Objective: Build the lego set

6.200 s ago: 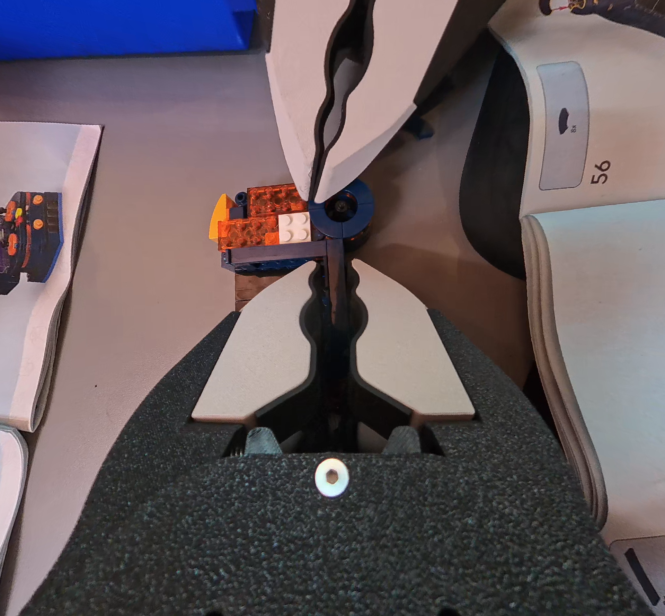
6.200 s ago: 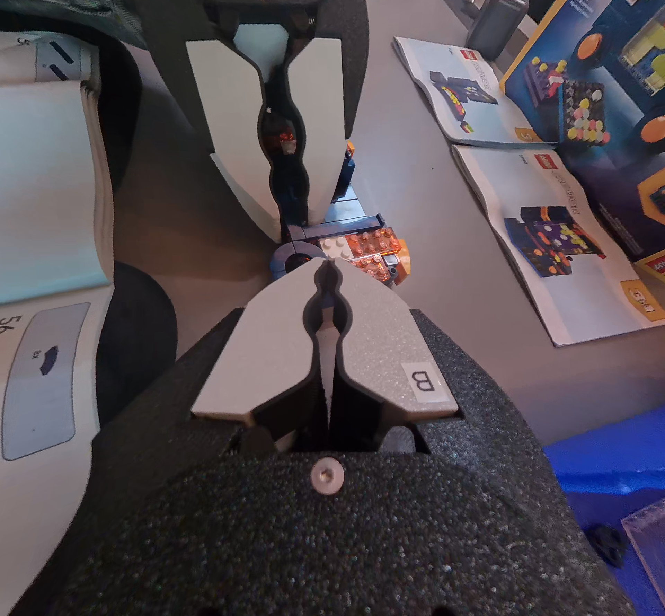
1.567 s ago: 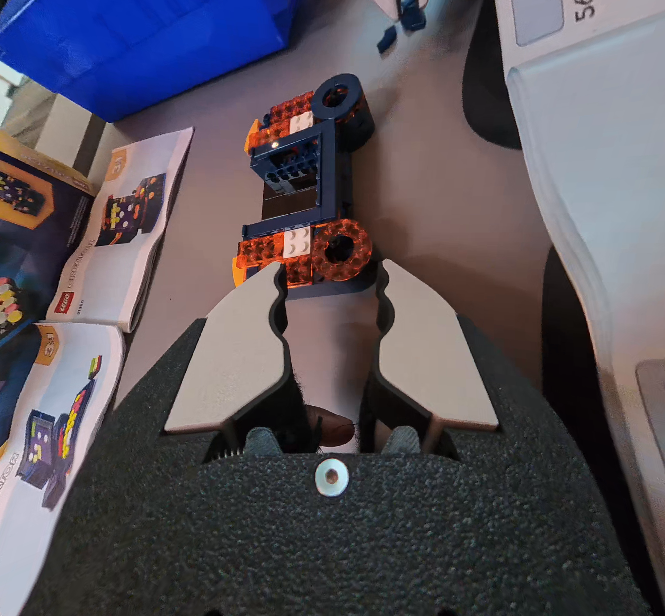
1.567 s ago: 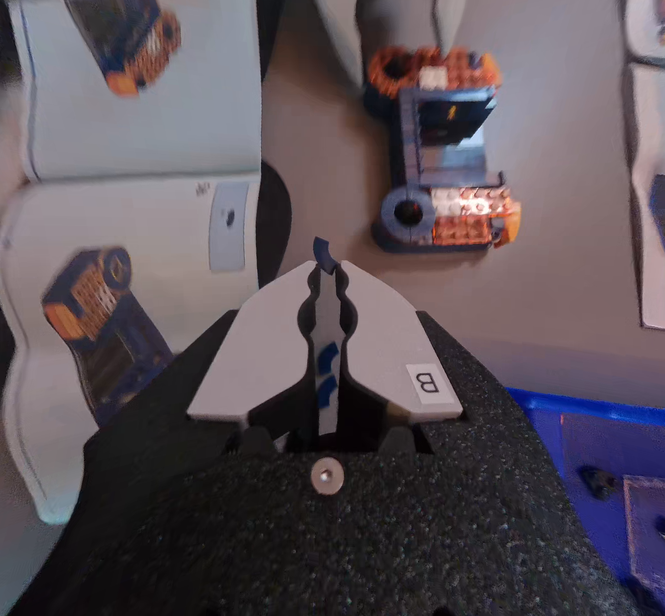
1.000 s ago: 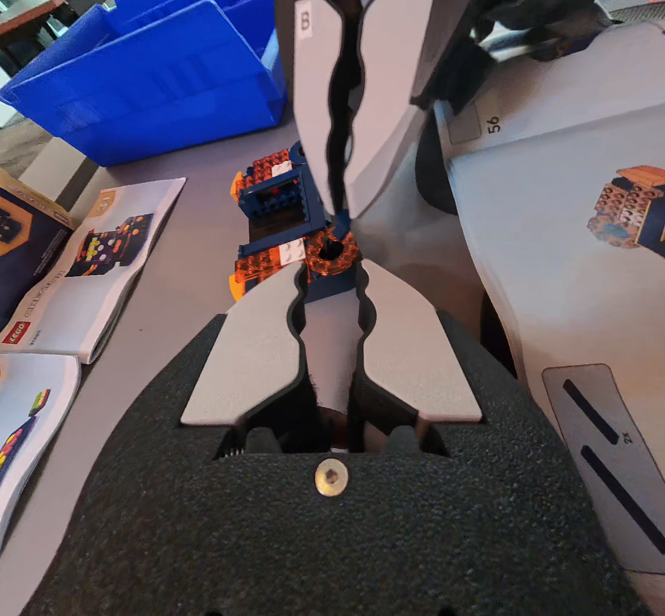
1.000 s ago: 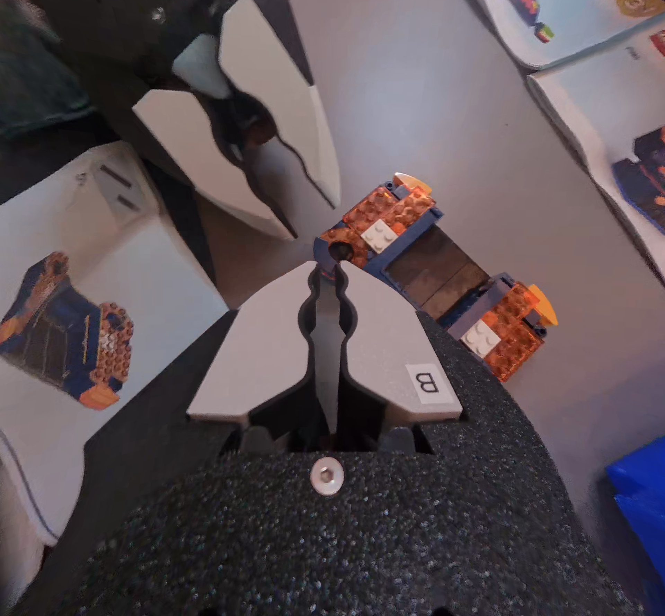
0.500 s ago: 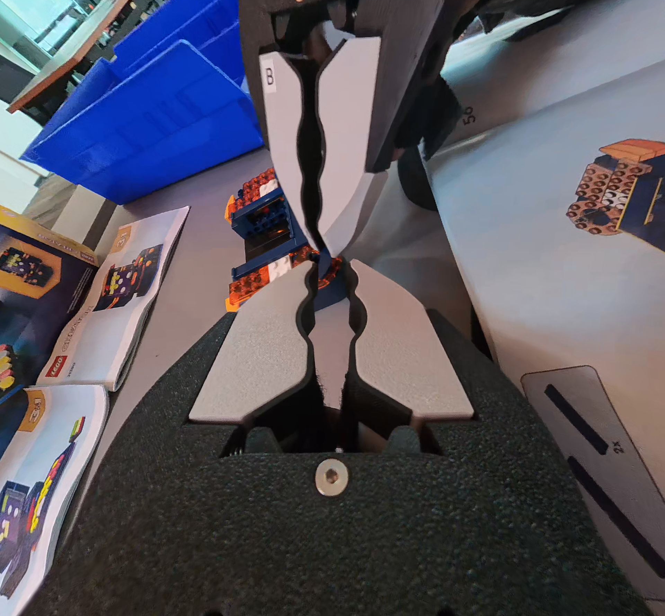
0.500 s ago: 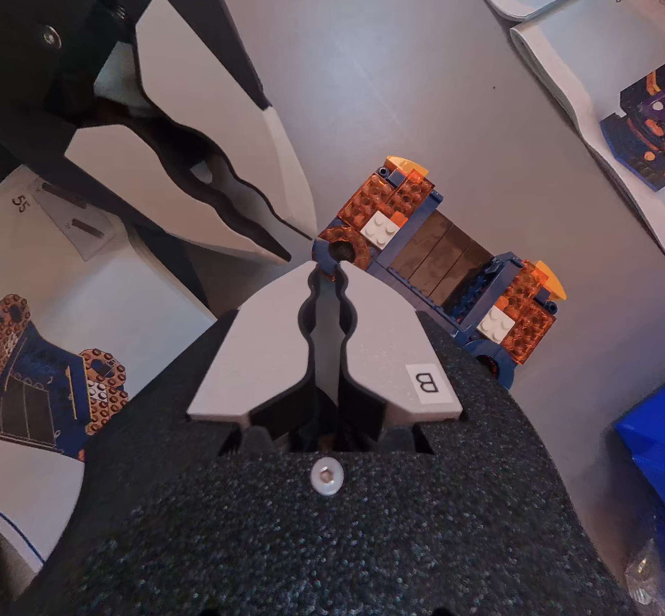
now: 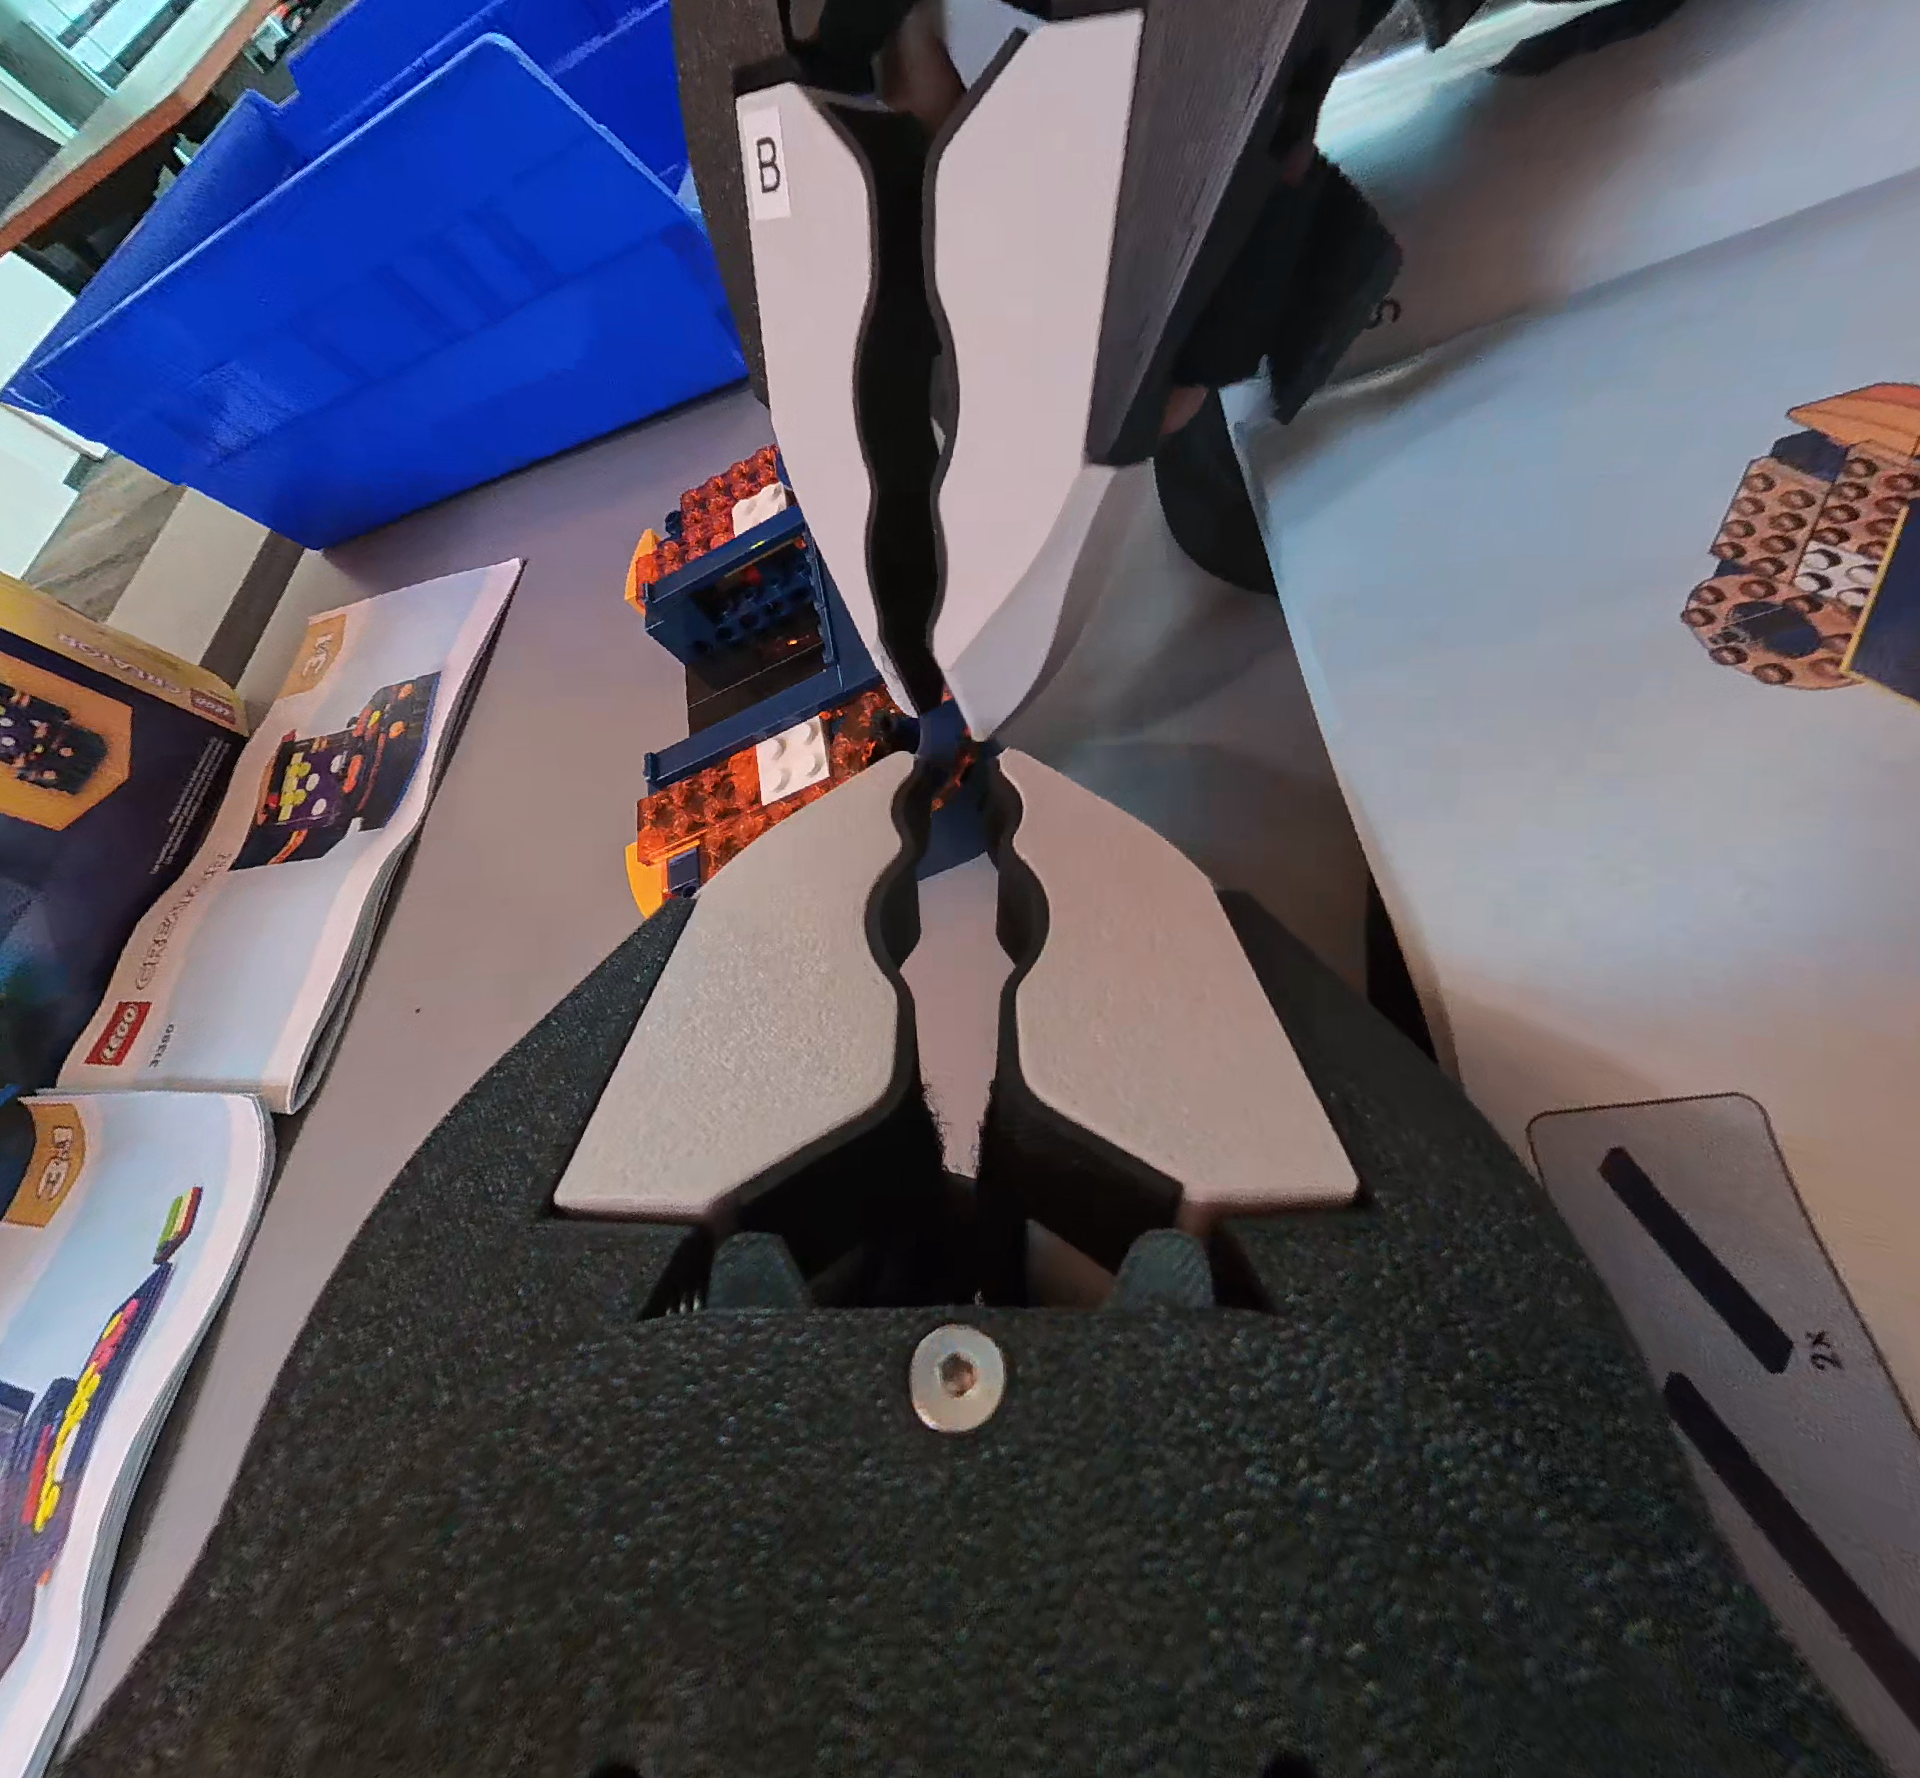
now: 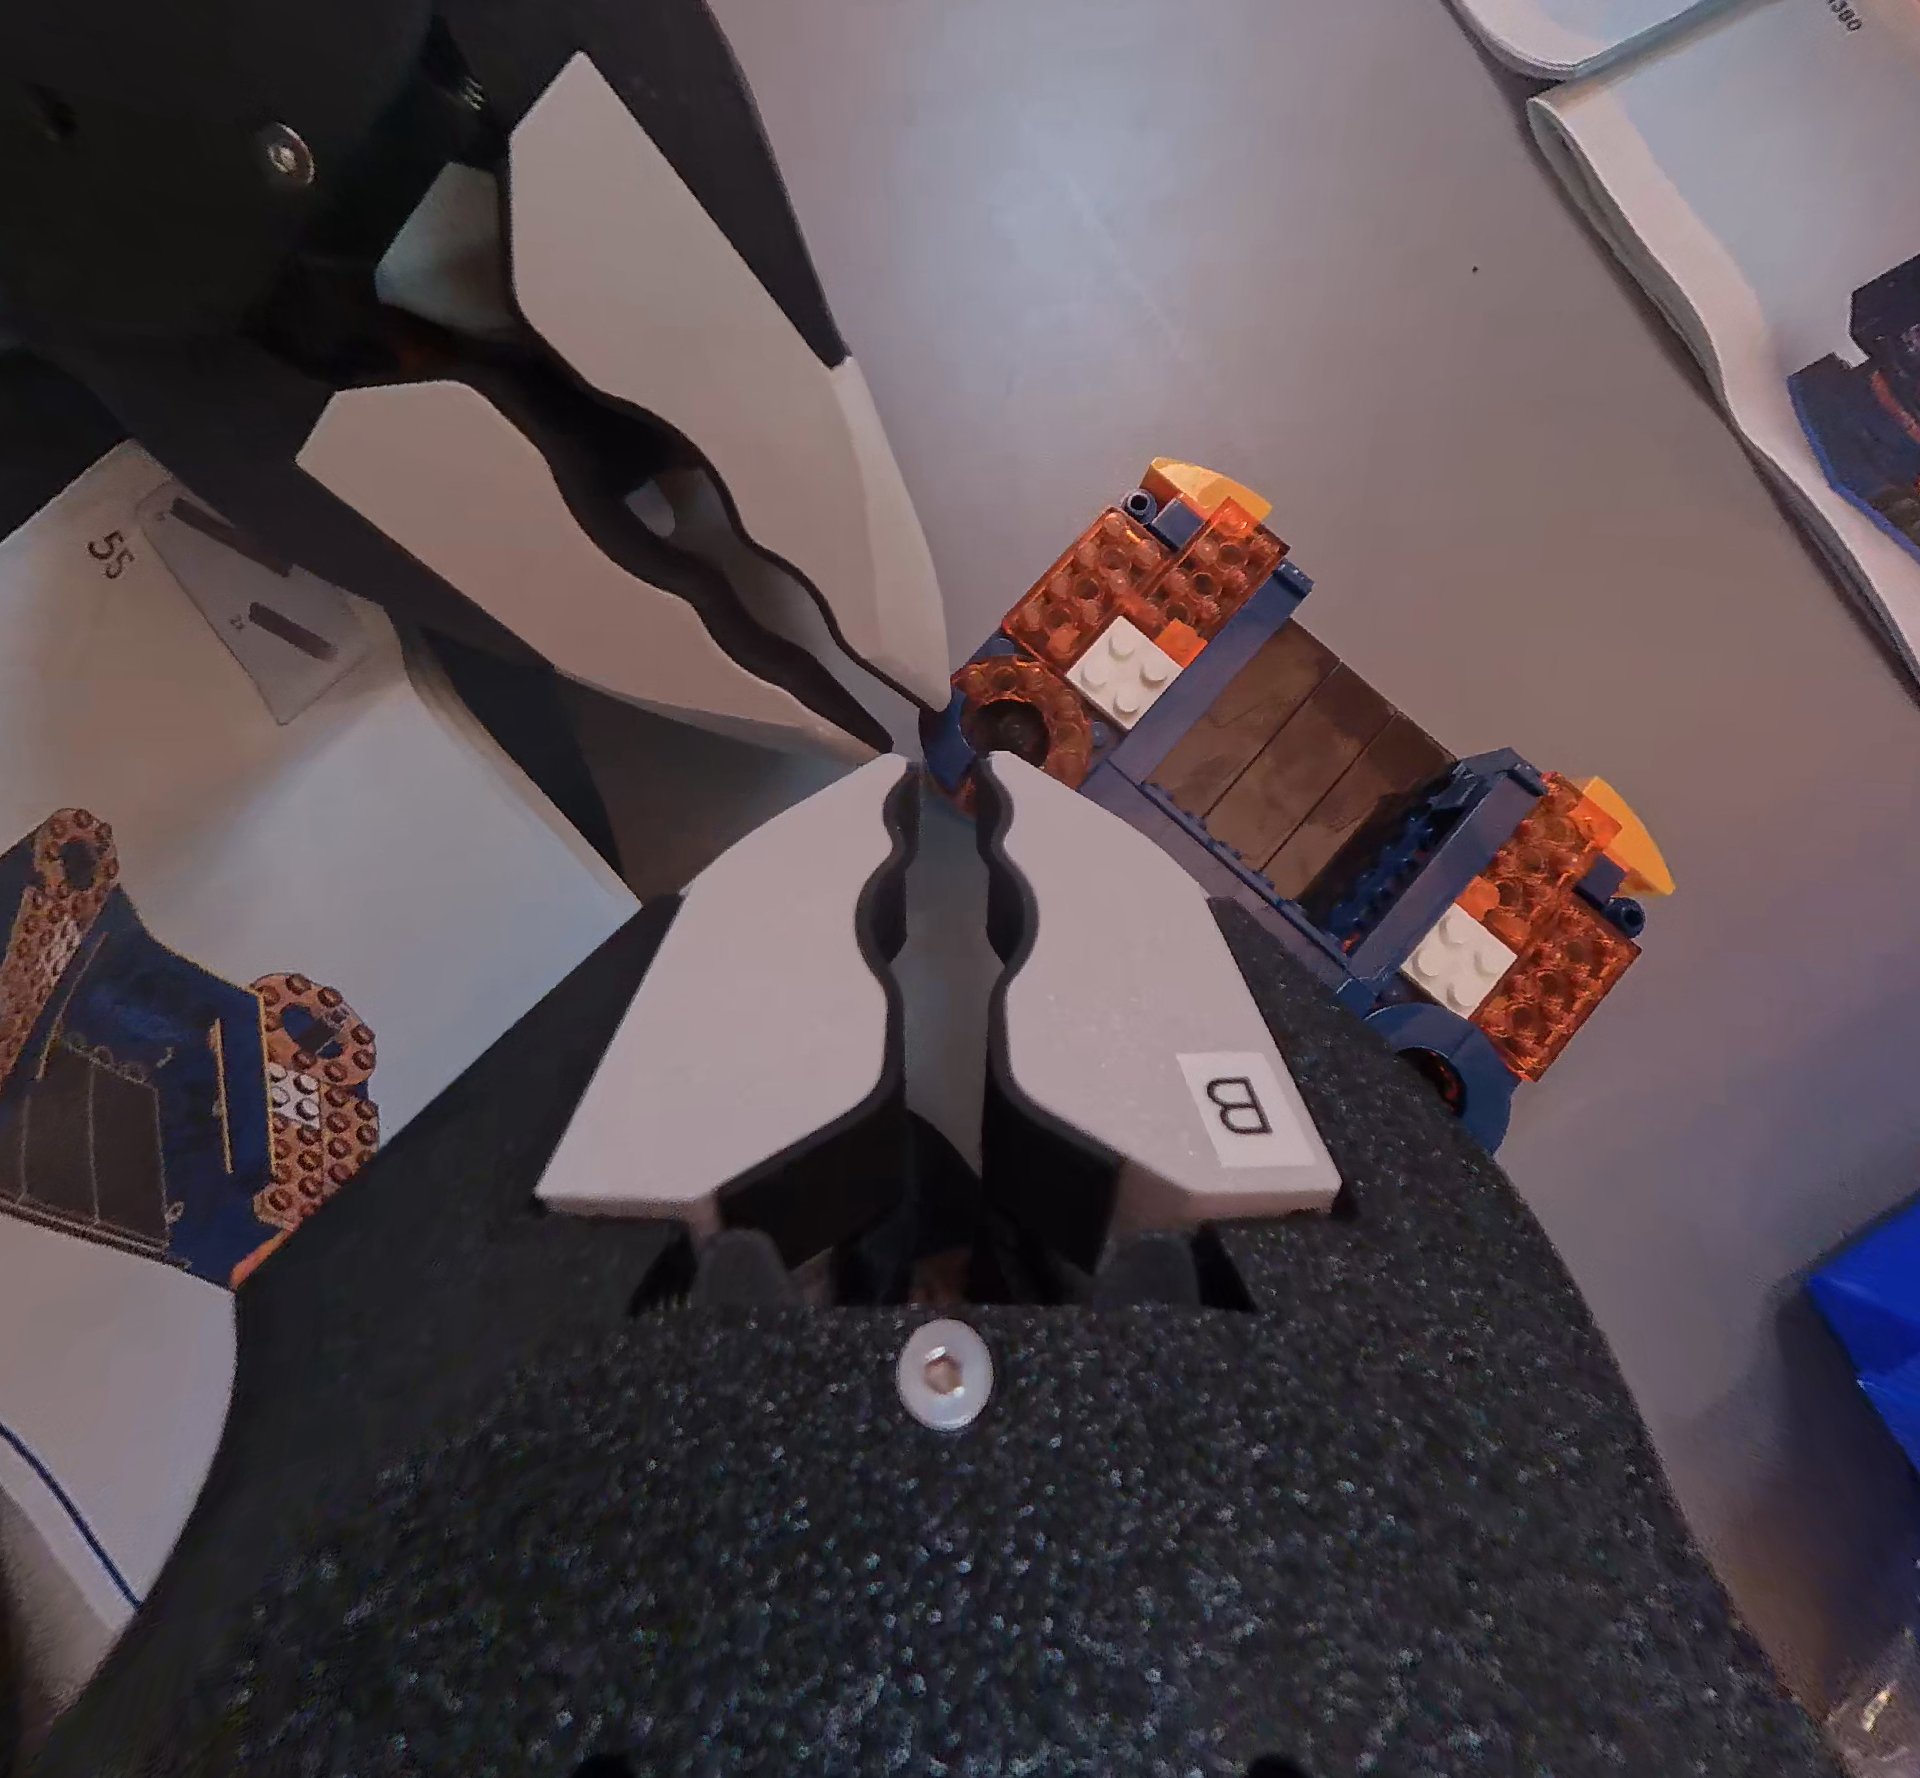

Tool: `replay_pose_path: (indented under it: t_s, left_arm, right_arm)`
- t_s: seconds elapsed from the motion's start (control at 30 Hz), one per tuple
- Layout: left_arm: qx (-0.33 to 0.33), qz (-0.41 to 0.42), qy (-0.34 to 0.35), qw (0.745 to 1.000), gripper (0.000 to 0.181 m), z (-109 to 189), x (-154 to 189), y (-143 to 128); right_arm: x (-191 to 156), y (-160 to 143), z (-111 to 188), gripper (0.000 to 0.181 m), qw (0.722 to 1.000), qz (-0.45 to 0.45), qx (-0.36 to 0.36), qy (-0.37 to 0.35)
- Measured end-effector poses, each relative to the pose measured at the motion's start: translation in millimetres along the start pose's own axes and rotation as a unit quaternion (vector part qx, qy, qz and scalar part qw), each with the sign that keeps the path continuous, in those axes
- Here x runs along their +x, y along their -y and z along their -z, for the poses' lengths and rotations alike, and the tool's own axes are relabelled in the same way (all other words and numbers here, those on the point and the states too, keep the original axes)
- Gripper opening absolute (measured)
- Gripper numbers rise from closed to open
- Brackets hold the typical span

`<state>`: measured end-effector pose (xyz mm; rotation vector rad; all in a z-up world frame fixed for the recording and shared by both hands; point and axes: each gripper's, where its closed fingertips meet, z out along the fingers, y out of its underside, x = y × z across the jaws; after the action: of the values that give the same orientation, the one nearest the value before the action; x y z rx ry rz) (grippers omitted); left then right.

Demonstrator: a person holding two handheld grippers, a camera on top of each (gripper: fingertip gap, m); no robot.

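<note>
The lego model (image 9: 748, 720) is a dark blue frame with orange transparent bricks at both ends, and it lies on the grey table. It also shows in the right wrist view (image 10: 1299, 772). My left gripper (image 9: 951, 772) is shut on the model's near corner, just below the orange ring (image 10: 1023, 720). My right gripper (image 10: 945, 778) is shut on a small dark blue piece (image 10: 951, 788) and holds it against that same corner. The two grippers meet tip to tip: the right one (image 9: 930, 705) comes down from above, and the left one (image 10: 914, 720) comes in from the upper left.
Blue bins (image 9: 395, 294) stand at the back left. Closed booklets (image 9: 291, 793) and a lego box (image 9: 62, 741) lie to the left. The open instruction book (image 9: 1610, 689) lies close on the right. Booklets (image 10: 1714, 222) and a blue bin edge (image 10: 1881, 1313) show in the right wrist view. Less than 4 cm separates the two grippers' tips.
The left jaws have narrowed from open to shut at the model's ring corner. The right gripper has come in with the small blue piece until its tips meet the left ones.
</note>
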<state>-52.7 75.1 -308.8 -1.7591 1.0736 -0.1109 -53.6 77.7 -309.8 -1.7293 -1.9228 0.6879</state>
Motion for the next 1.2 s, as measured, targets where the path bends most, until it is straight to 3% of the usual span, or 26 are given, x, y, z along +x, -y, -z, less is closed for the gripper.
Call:
replay_pose_path:
  t_s: [0.2,0.5,0.8,1.2]
  left_arm:
    - [-0.003,-0.001,-0.002,1.000,0.010,-0.3,0.9,0.0]
    - [-0.002,0.001,-0.003,1.000,0.011,-2.0,0.6,0.6]
    - [-0.001,0.002,-0.005,1.000,0.010,-2.7,0.2,0.8]
    - [0.001,0.001,-0.008,1.000,0.010,-3.1,0.5,0.9]
  right_arm:
    - [4.7,-1.4,5.3,0.010,1.000,0.007,0.004,0.021]
    - [11.7,10.2,3.3,0.003,0.996,0.006,0.077,0.042]
    - [10.4,5.9,1.8,0.015,0.996,0.007,0.079,0.049]
    - [9.1,2.5,-2.5,0.019,0.996,0.018,0.078,0.050]
